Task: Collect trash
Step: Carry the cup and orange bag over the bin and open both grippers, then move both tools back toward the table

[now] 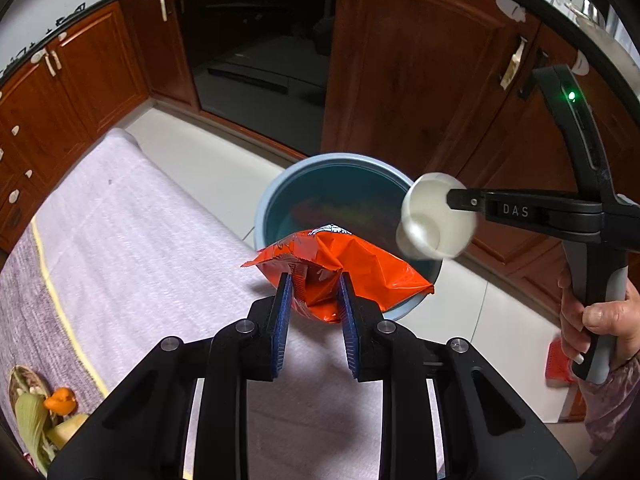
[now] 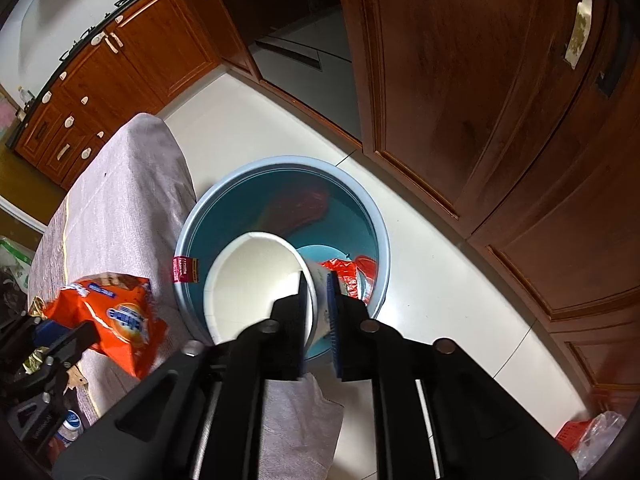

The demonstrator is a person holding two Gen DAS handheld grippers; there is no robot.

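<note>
My left gripper (image 1: 314,304) is shut on an orange snack bag (image 1: 360,264) and holds it at the near rim of a blue bin (image 1: 276,188) on the floor. The bag (image 2: 116,316) and the left gripper (image 2: 60,344) also show in the right wrist view, over the table's edge. My right gripper (image 2: 318,312) is shut on the wall of a white paper cup (image 2: 256,280), tilted over the bin (image 2: 360,200). In the left wrist view the right gripper (image 1: 456,200) holds the cup (image 1: 432,220) above the bin's right side. Red wrappers (image 2: 300,204) lie in the bin.
A table with a lilac cloth (image 1: 132,232) stands left of the bin. Corn husks and orange peel (image 1: 44,412) lie on a plate at its near left. Wooden cabinets (image 1: 400,72) and an oven (image 1: 260,48) stand behind. A red basket (image 2: 572,432) sits on the floor at right.
</note>
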